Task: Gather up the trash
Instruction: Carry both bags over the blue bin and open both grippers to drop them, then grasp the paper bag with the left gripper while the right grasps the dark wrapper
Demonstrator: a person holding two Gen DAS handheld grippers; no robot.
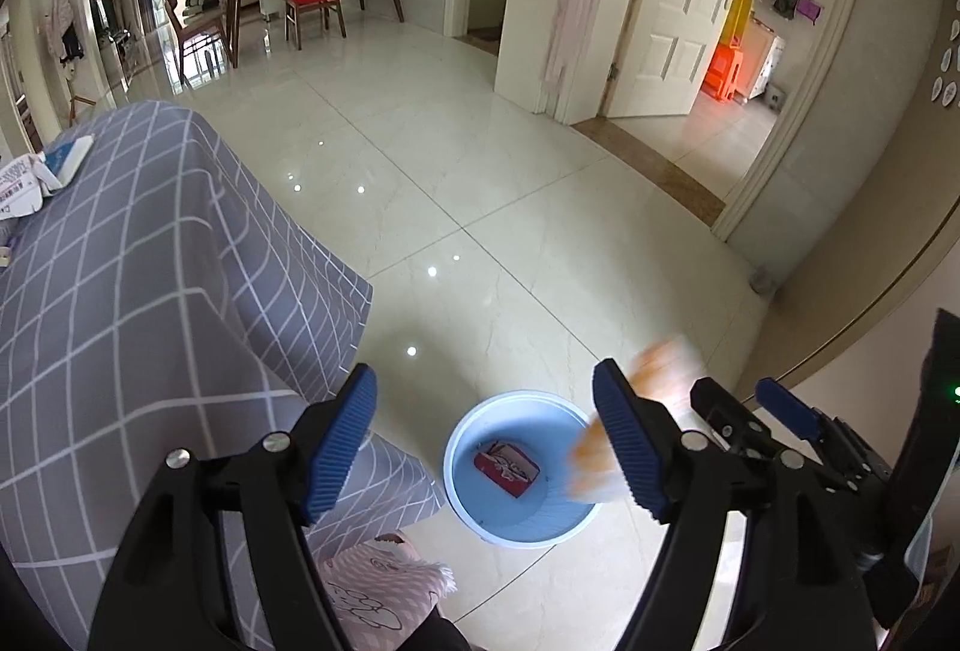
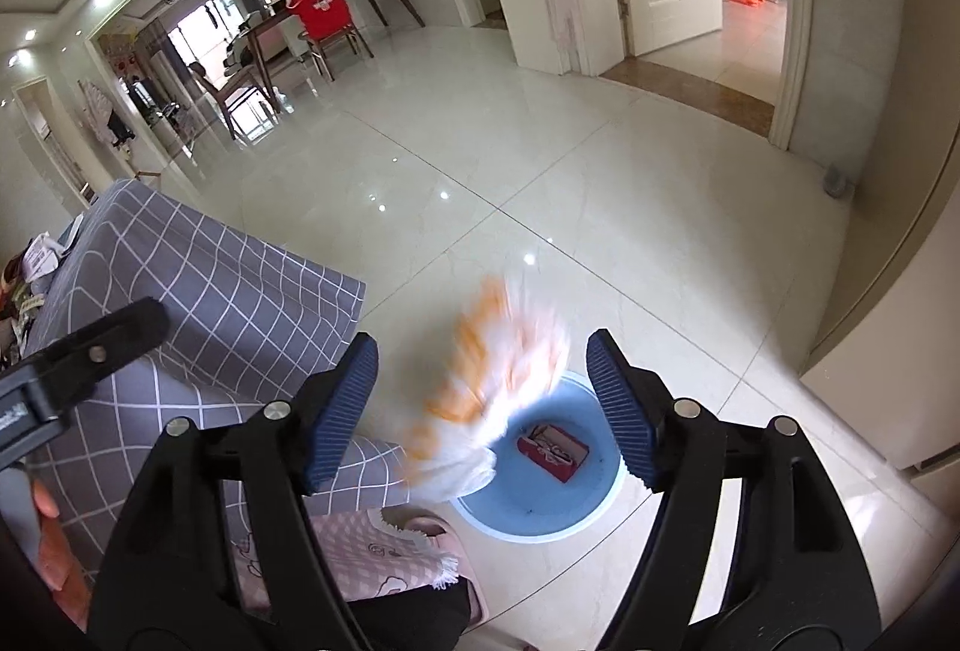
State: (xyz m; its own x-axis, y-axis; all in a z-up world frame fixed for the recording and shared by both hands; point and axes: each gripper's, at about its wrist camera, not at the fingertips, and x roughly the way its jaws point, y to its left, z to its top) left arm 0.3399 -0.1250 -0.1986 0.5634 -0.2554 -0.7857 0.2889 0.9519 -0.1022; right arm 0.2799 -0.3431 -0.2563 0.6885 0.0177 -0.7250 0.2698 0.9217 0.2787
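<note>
A light blue trash bin (image 1: 468, 507) stands on the floor, also in the right wrist view (image 2: 576, 513). A red packet (image 1: 507, 467) lies inside it (image 2: 553, 450). A white and orange wrapper (image 2: 486, 405), motion-blurred, is in the air over the bin's rim between the open jaws of my right gripper (image 2: 480, 405), touching neither pad; it also shows in the left wrist view (image 1: 654, 369). My left gripper (image 1: 486, 441) is open and empty above the bin. The right gripper (image 1: 750, 411) shows at the right of the left wrist view.
A table with a grey checked cloth (image 1: 120, 291) stands left of the bin, with a white and blue package (image 1: 66, 159) and papers at its far end. A pink cloth (image 2: 360, 549) lies near the bin. Glossy tiled floor (image 1: 480, 171) stretches ahead.
</note>
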